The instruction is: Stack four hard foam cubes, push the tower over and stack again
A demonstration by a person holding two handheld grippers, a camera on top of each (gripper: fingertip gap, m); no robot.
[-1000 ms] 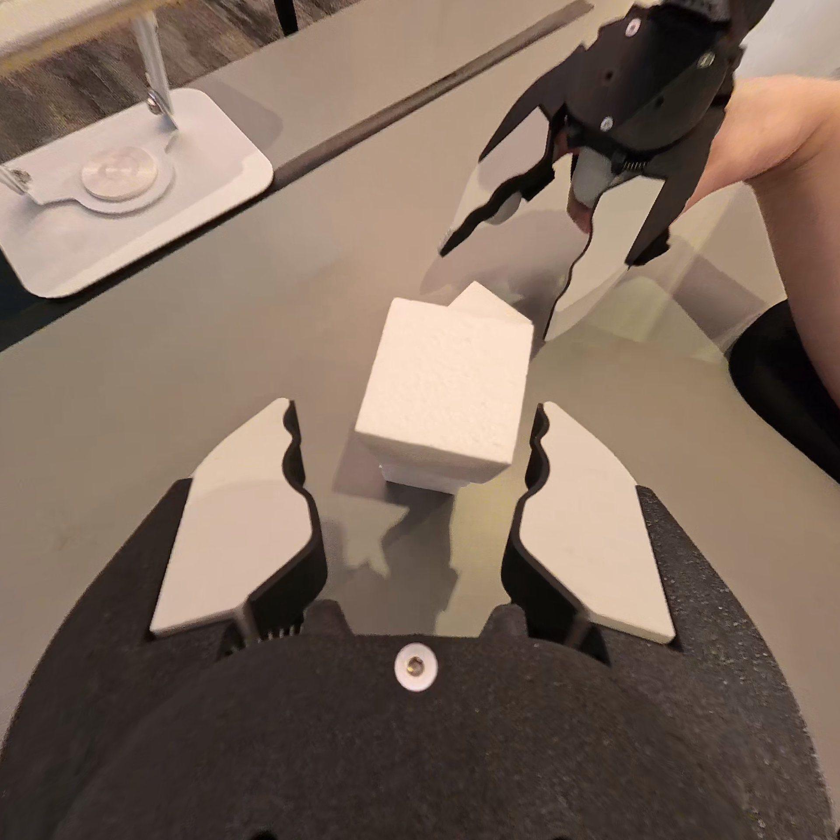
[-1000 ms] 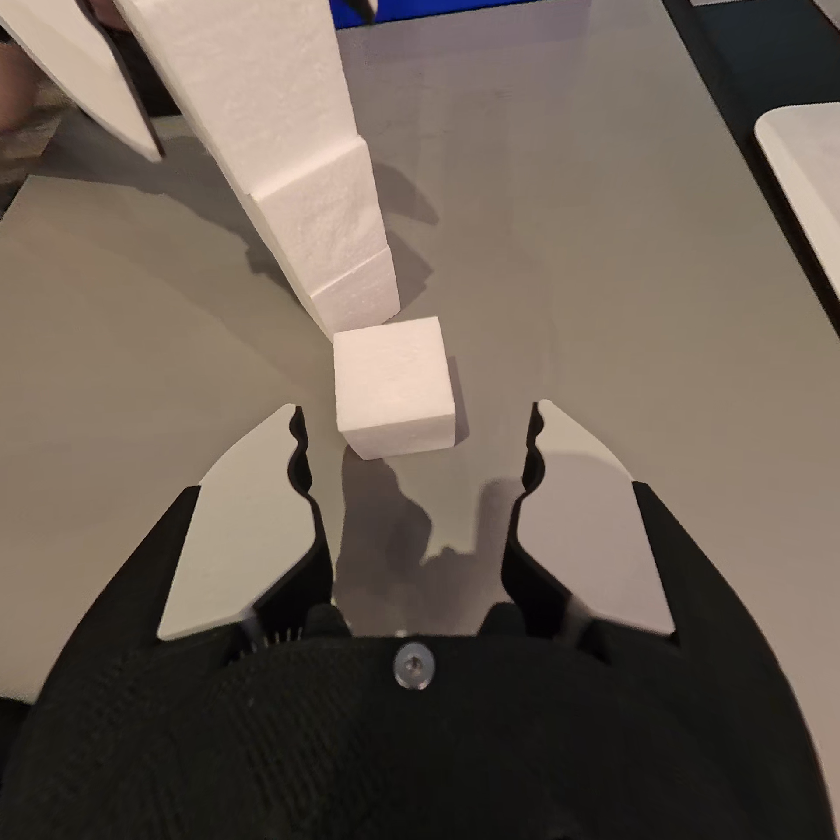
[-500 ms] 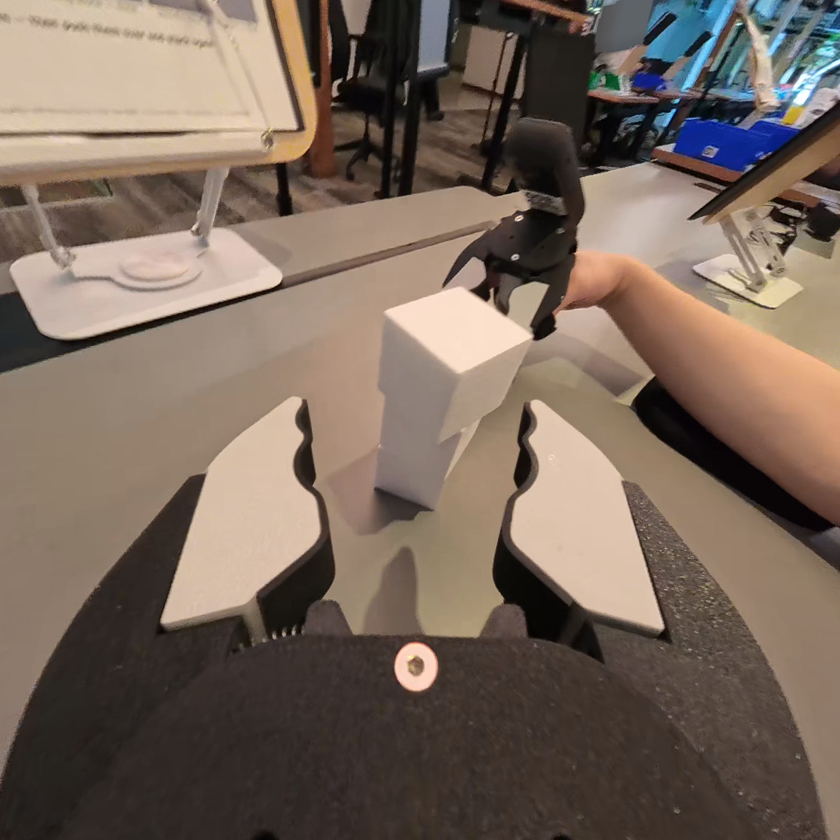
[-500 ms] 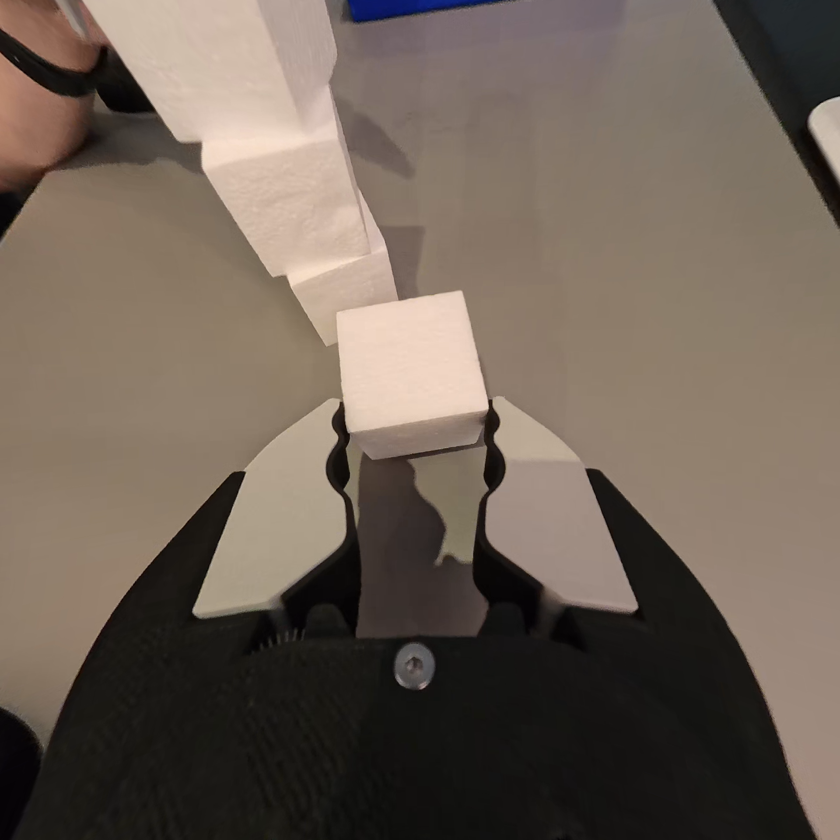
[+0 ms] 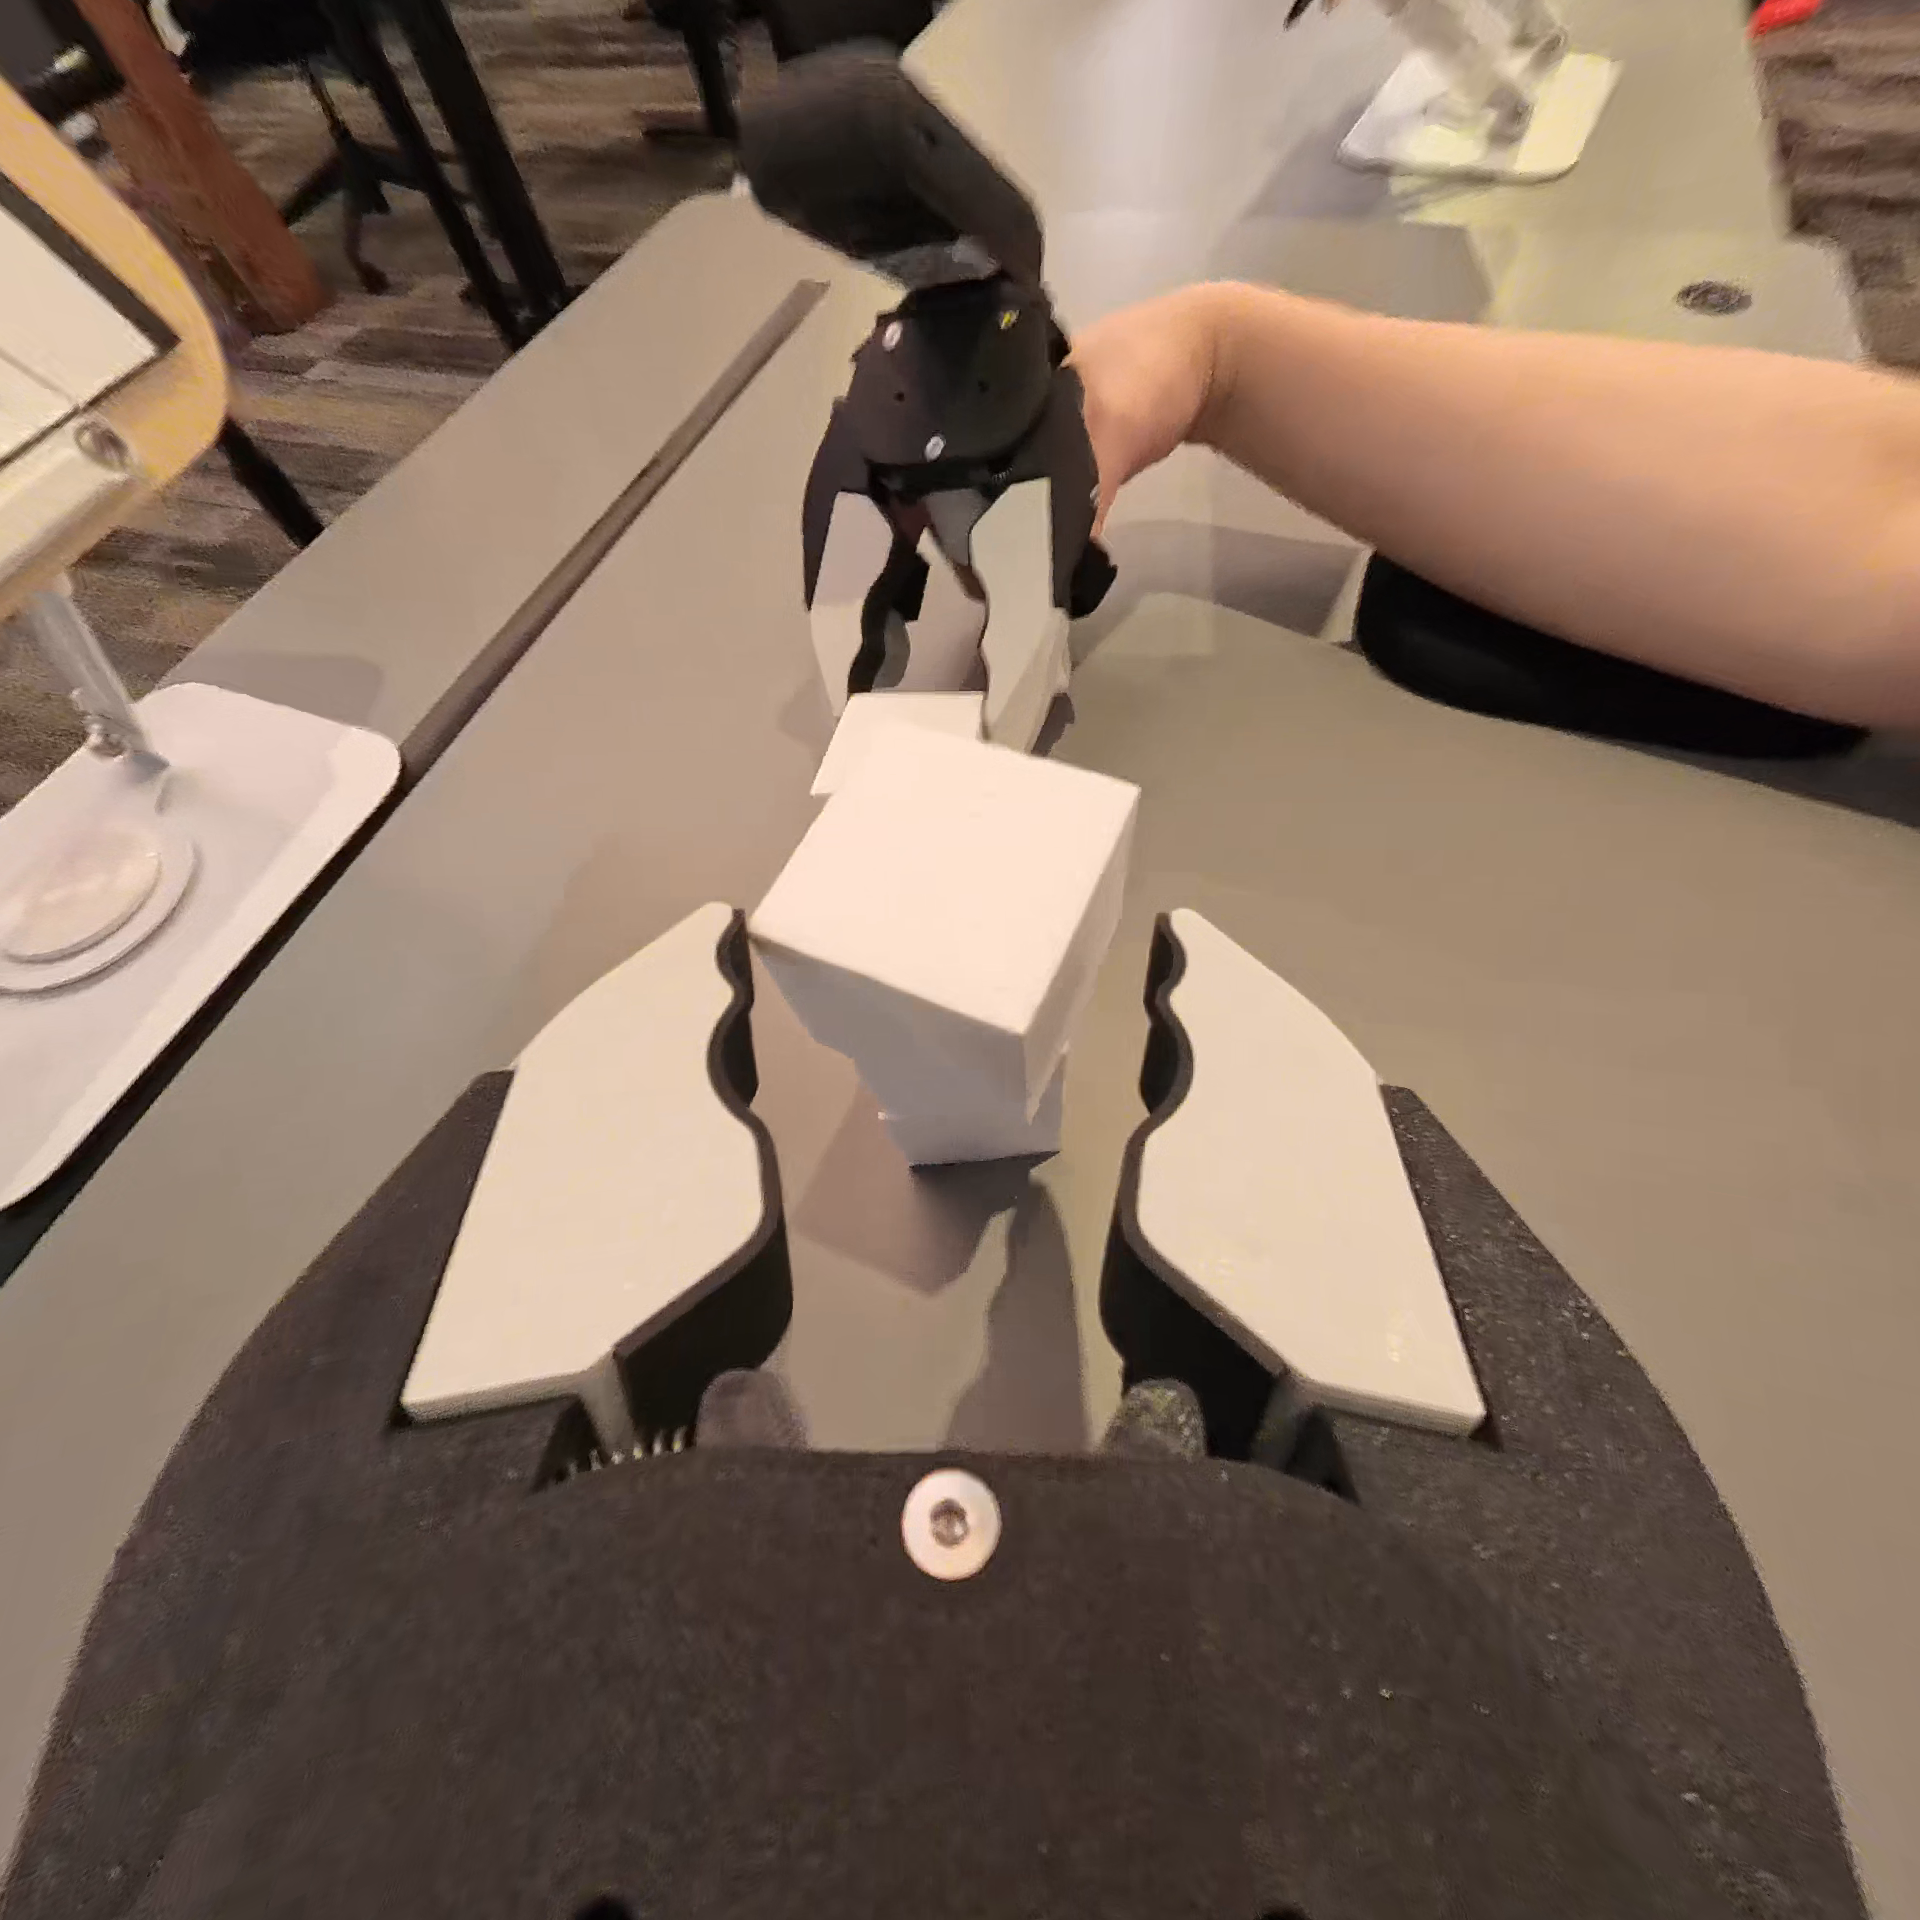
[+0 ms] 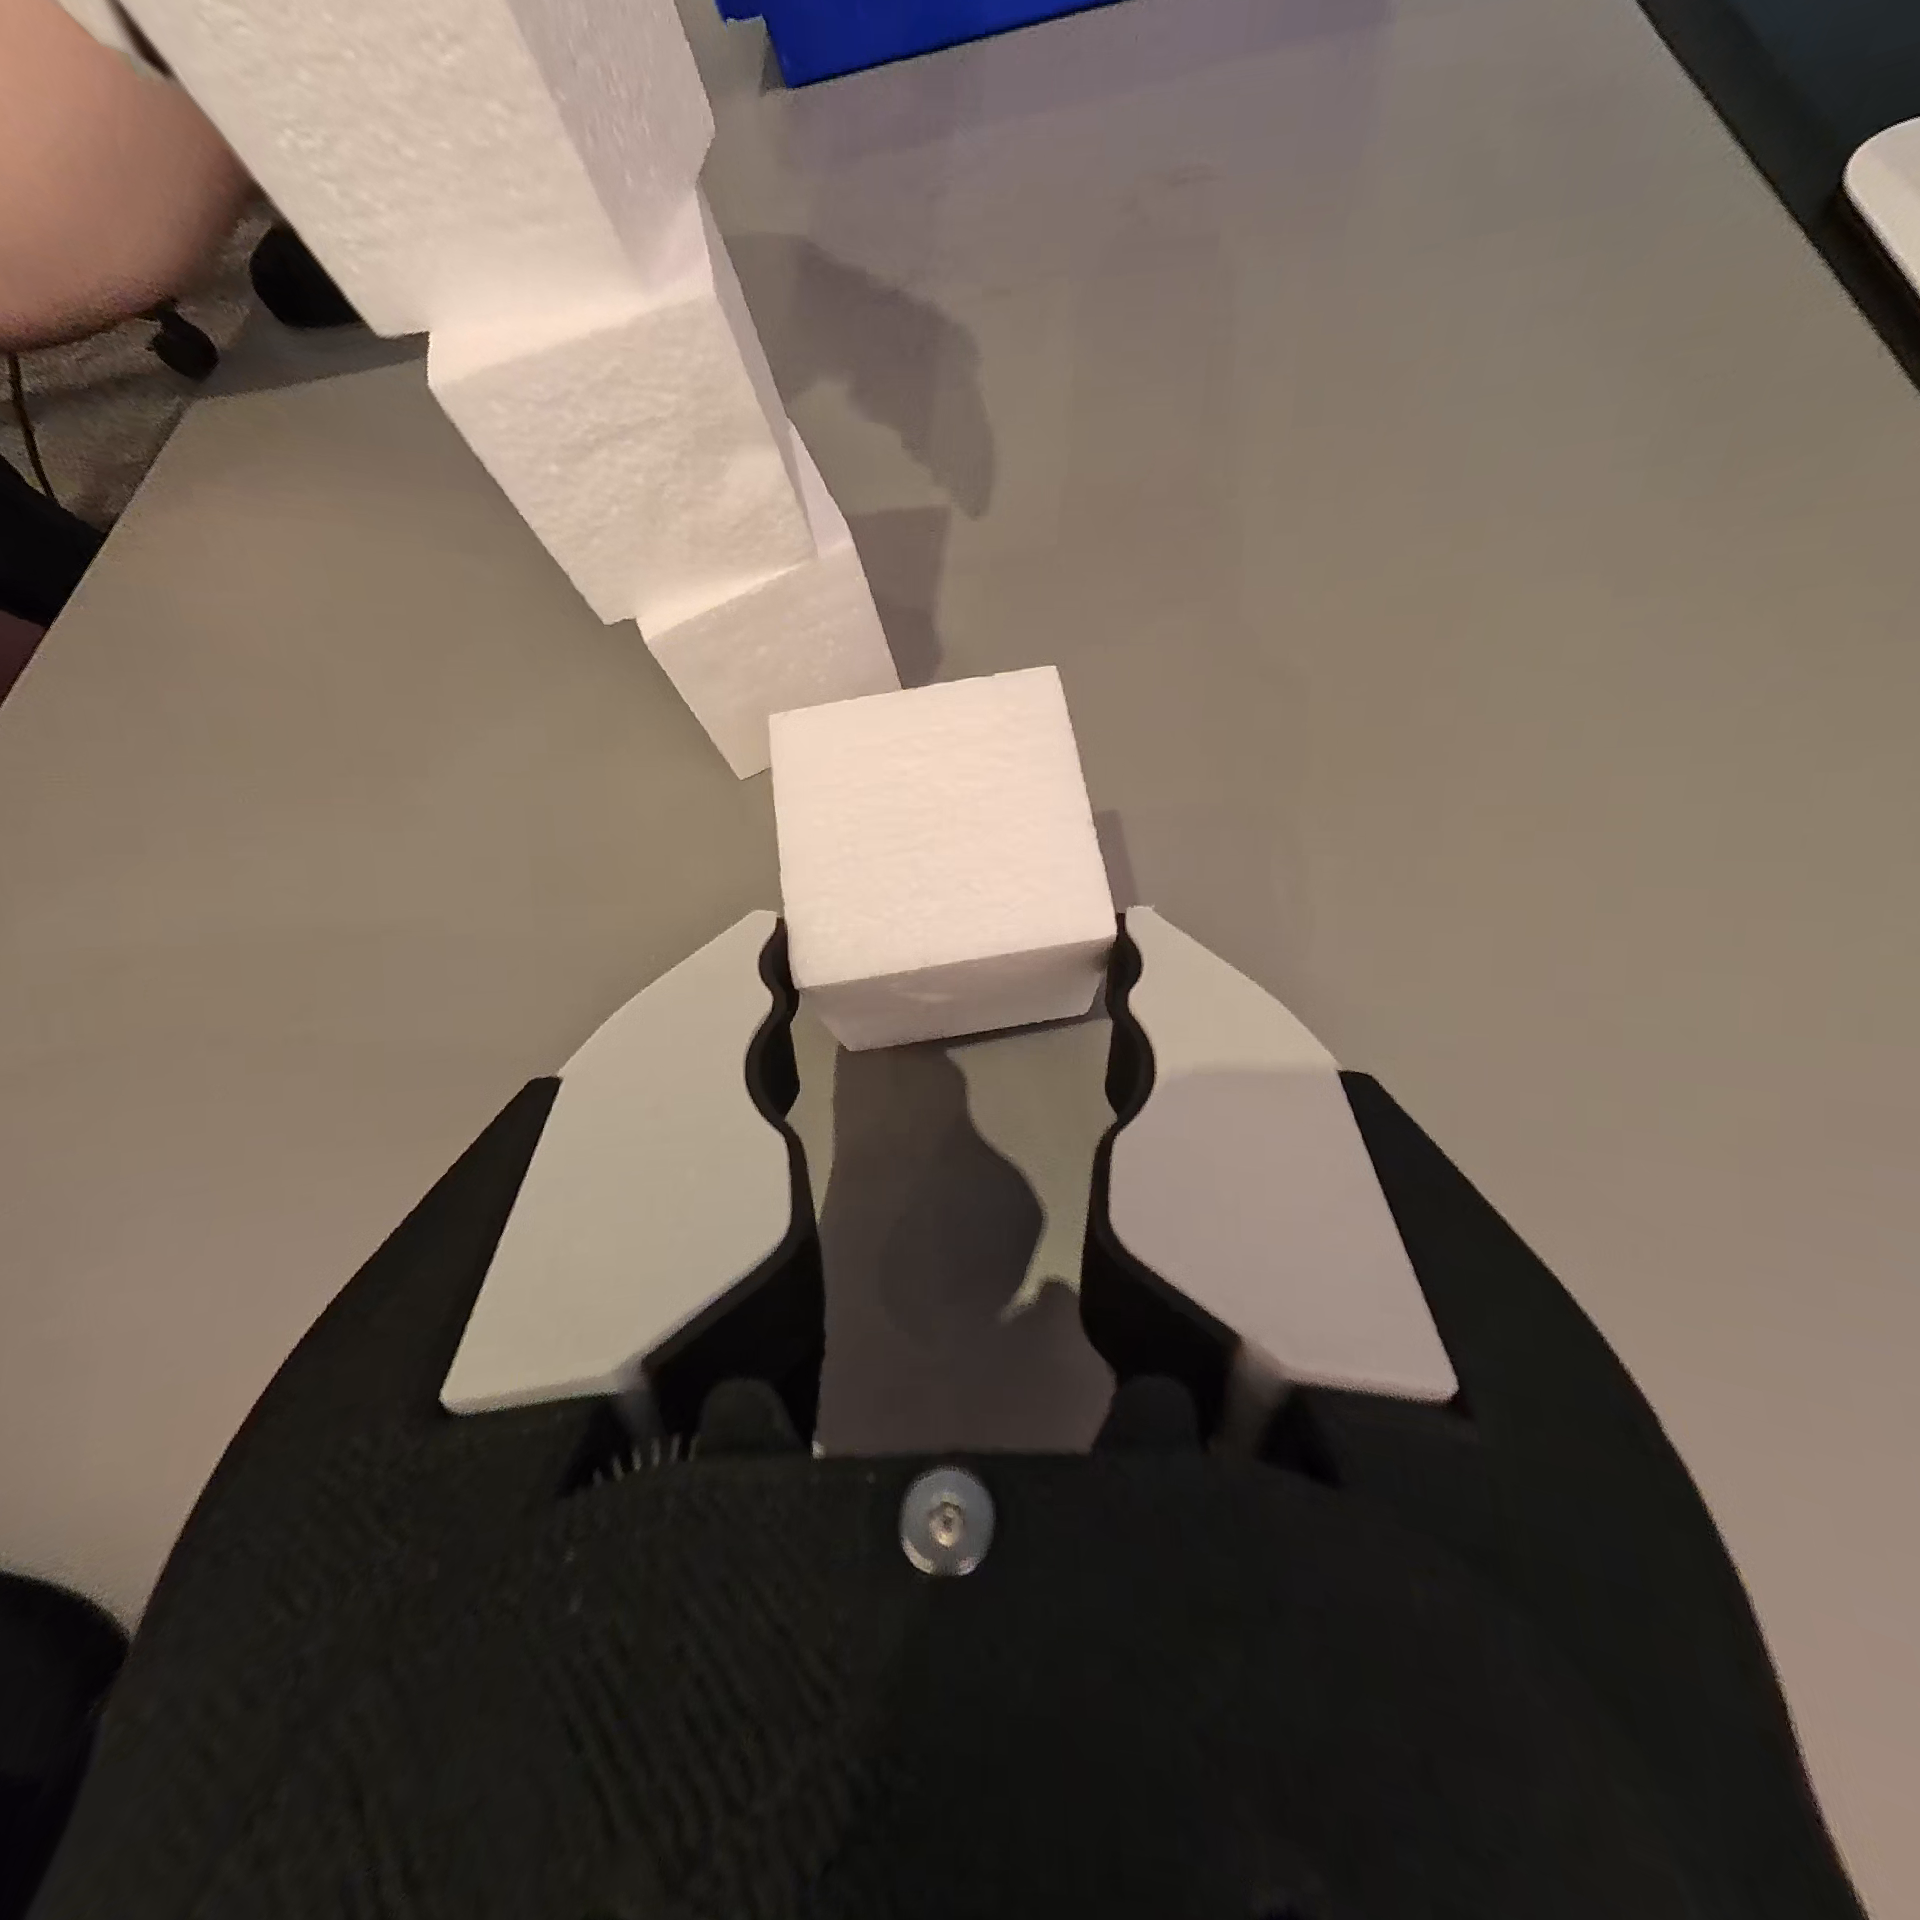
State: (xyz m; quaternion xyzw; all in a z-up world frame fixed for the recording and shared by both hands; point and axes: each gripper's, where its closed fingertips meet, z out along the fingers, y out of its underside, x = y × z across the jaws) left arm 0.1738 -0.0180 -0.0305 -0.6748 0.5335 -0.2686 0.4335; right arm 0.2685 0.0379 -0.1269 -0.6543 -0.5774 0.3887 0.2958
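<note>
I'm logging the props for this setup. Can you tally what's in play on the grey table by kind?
White foam cubes: 4, three in the stack and one loose cube in the right hand-held gripper
Hand-held grippers: 2, with the left hand-held gripper open by the stack
White stand base: 1
Total: 7

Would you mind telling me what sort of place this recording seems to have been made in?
Probably an office or lab workspace. Long grey tables stand in rows on carpeted floor, a document stand on a white base plate sits on the next table, and a blue bin rests at the table's far end.
</note>
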